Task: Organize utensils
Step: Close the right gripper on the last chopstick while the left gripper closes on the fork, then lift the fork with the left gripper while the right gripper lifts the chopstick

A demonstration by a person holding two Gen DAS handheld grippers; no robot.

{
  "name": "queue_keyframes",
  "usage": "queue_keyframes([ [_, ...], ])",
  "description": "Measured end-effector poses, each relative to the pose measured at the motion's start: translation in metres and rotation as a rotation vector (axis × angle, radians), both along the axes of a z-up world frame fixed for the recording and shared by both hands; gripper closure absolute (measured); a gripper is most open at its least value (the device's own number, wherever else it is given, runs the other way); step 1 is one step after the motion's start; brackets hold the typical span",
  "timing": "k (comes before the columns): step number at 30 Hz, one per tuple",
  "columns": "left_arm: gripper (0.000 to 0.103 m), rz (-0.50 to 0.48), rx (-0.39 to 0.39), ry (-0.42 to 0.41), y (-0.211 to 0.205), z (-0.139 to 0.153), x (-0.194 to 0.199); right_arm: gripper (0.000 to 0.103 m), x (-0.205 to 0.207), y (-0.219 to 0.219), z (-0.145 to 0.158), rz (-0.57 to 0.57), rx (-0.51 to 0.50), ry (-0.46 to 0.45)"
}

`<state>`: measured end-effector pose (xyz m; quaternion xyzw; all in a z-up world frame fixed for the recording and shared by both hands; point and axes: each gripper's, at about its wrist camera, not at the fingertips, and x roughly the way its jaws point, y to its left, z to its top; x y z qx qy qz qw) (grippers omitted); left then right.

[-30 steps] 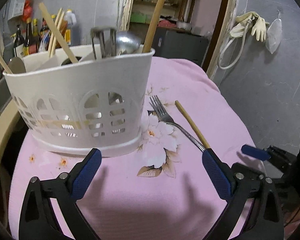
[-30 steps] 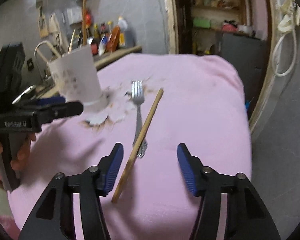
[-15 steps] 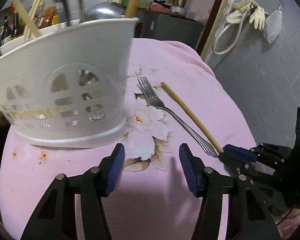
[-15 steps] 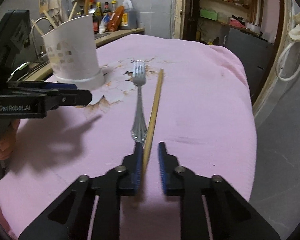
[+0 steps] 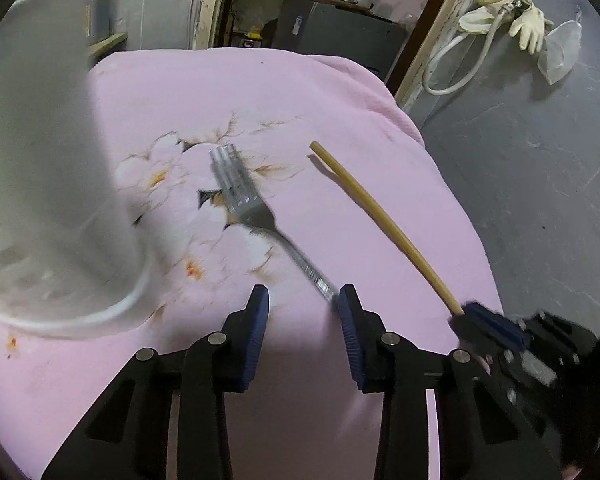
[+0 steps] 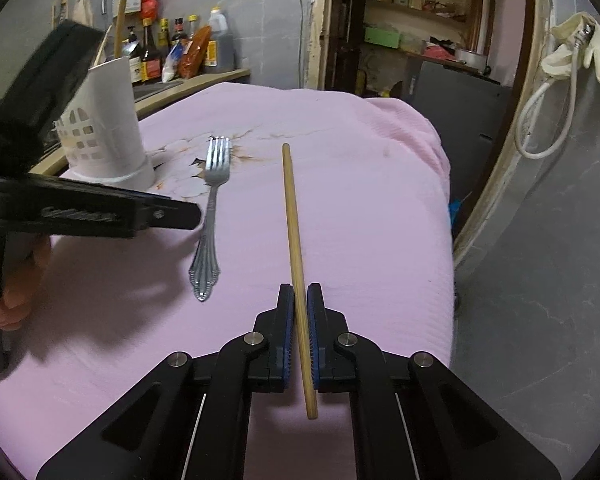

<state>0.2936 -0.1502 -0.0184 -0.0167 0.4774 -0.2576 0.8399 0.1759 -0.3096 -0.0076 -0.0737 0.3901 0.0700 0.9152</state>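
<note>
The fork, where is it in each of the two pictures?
Left wrist view: the fork lies mid-picture on the pink cloth, tines up-left, its handle end by the left gripper, whose jaws are closing.
Right wrist view: the fork lies left of centre, tines pointing away.
Shared landmark: the chopstick beside it, held in the right gripper; also the white holder.

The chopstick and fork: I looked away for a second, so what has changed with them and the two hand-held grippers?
The right hand-held gripper closed on the chopstick, which it now holds. The left hand-held gripper moved over from the holder to the fork; its jaws are closing, with the handle tip beside the right pad, not yet gripped. Fork, holder and pink cloth stayed put.
</note>
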Motion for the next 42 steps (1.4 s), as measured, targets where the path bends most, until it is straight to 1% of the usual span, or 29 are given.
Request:
queue_keyframes([
  [2, 0.074, 0.008, 0.004, 0.009, -0.007, -0.001, 0.006, 0.099, 0.000, -0.003, 0.000, -0.007, 0.006, -0.001],
  [4, 0.084, 0.033, 0.022, 0.005, -0.011, -0.002, 0.012, 0.099, -0.002, -0.006, 0.000, -0.012, 0.008, -0.001],
  [5, 0.088, 0.039, 0.028, 0.005, -0.012, -0.003, 0.012, 0.099, -0.003, -0.006, 0.000, -0.013, 0.008, -0.001],
  [8, 0.090, 0.051, 0.009, 0.032, -0.008, -0.003, 0.014, 0.099, -0.008, -0.007, 0.001, -0.012, 0.011, 0.000],
  [14, 0.095, 0.024, -0.031, 0.094, 0.009, -0.002, 0.013, 0.099, -0.015, -0.009, 0.002, -0.020, 0.026, 0.007],
  [22, 0.099, -0.046, -0.034, 0.165, 0.035, 0.004, -0.014, 0.099, -0.028, -0.006, 0.002, -0.004, 0.042, 0.041],
  [24, 0.099, -0.068, -0.025, 0.162, 0.045, 0.007, -0.025, 0.098, -0.029, -0.006, 0.002, 0.003, 0.059, 0.050],
  [29, 0.099, -0.093, -0.006, 0.147, 0.061, 0.012, -0.043, 0.096, -0.021, -0.008, 0.000, 0.010, 0.090, 0.074],
  [33, 0.097, -0.116, 0.026, 0.110, 0.059, 0.016, -0.053, 0.094, -0.003, -0.011, 0.002, 0.017, 0.119, 0.090],
  [35, 0.094, -0.127, 0.057, 0.077, 0.056, 0.017, -0.055, 0.092, 0.008, -0.012, 0.003, 0.022, 0.131, 0.104],
  [36, 0.091, -0.128, 0.071, 0.060, 0.055, 0.017, -0.058, 0.091, 0.013, -0.012, 0.004, 0.024, 0.138, 0.113],
  [39, 0.078, -0.132, 0.101, 0.006, 0.047, 0.018, -0.058, 0.088, 0.031, -0.015, 0.008, 0.029, 0.139, 0.127],
  [40, 0.076, -0.128, 0.101, -0.006, 0.046, 0.018, -0.058, 0.086, 0.035, -0.015, 0.010, 0.031, 0.128, 0.126],
  [42, 0.075, -0.118, 0.115, -0.024, 0.040, 0.017, -0.052, 0.086, 0.045, -0.016, 0.011, 0.032, 0.123, 0.130],
])
